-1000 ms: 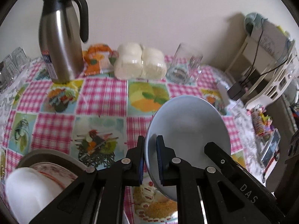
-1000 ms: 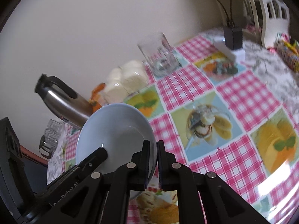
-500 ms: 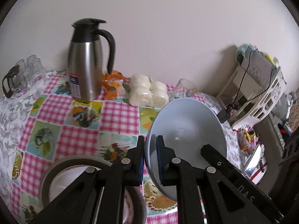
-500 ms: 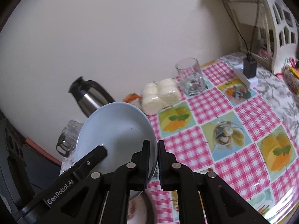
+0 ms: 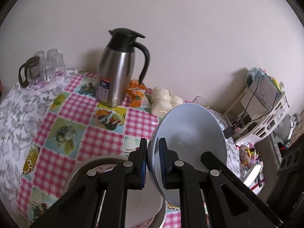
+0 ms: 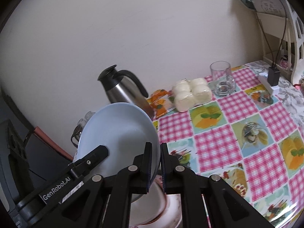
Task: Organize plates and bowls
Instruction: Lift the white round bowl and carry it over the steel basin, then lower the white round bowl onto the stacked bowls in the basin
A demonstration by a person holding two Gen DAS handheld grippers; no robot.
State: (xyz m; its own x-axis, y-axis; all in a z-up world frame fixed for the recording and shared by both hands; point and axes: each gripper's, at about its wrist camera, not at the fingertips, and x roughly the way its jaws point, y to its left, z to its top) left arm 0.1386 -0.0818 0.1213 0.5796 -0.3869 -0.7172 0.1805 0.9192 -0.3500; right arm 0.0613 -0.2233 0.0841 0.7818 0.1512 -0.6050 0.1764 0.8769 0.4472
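A pale blue bowl (image 5: 191,131) hangs tilted in the air above the table, held from two sides. My left gripper (image 5: 153,161) is shut on its left rim, with the rim between the blue pads. My right gripper (image 6: 155,163) is shut on the opposite rim of the same bowl (image 6: 117,133). Each view also shows the other gripper's black fingers (image 5: 216,163) (image 6: 91,157) reaching onto the bowl. Below the bowl stands a metal basin (image 5: 85,169) with white dishes in it, and a white bowl (image 6: 144,207) on a red-rimmed plate shows under my right gripper.
On the pink checked tablecloth (image 6: 214,148) stand a steel jug (image 5: 117,70), an orange packet (image 5: 136,93), a pack of white buns (image 6: 191,93) and a glass tumbler (image 6: 222,79). Small glasses and a glass pot (image 5: 30,70) sit far left. A power strip (image 6: 269,81) and white shelf (image 5: 266,110) are at the right.
Both grippers have risen and drawn back together with the blue bowl held between them. The jug, buns and tumbler now look farther off, and more of the wall and basin shows.
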